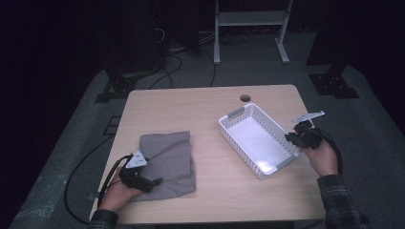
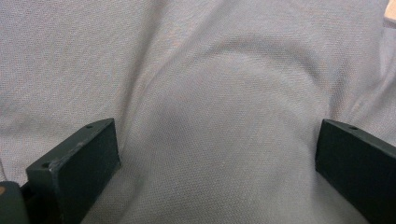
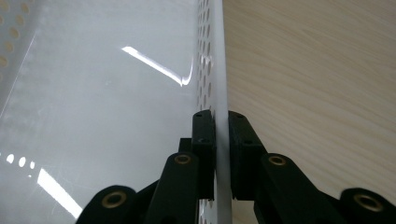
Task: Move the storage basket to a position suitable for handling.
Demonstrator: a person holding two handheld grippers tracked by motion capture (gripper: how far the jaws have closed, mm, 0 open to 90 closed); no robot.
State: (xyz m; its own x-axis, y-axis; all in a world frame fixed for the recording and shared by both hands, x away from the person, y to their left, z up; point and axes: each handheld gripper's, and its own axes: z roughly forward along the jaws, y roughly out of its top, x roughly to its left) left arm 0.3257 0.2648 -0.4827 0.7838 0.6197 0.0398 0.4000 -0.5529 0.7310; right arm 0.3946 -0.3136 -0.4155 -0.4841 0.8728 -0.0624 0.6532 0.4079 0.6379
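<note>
A folded grey cloth (image 1: 167, 160) lies on the left part of the wooden table (image 1: 224, 191). My left gripper (image 1: 153, 183) rests on the cloth's near edge, its jaws open wide and the fabric bulging between them (image 2: 217, 154); the cloth (image 2: 210, 84) lies under both jaws. A white perforated plastic basket (image 1: 230, 131) stands empty on the right. My right gripper (image 1: 292, 139) is at the basket's right long wall near its near corner. In the right gripper view that gripper (image 3: 222, 116) is shut on the thin wall (image 3: 217, 56), one pad inside and one outside.
The table has a round cable hole (image 1: 245, 98) at its far edge. Beyond it are a white metal stand (image 1: 250, 28), dark stands and cables on the floor. Bare wood lies between the cloth and the basket.
</note>
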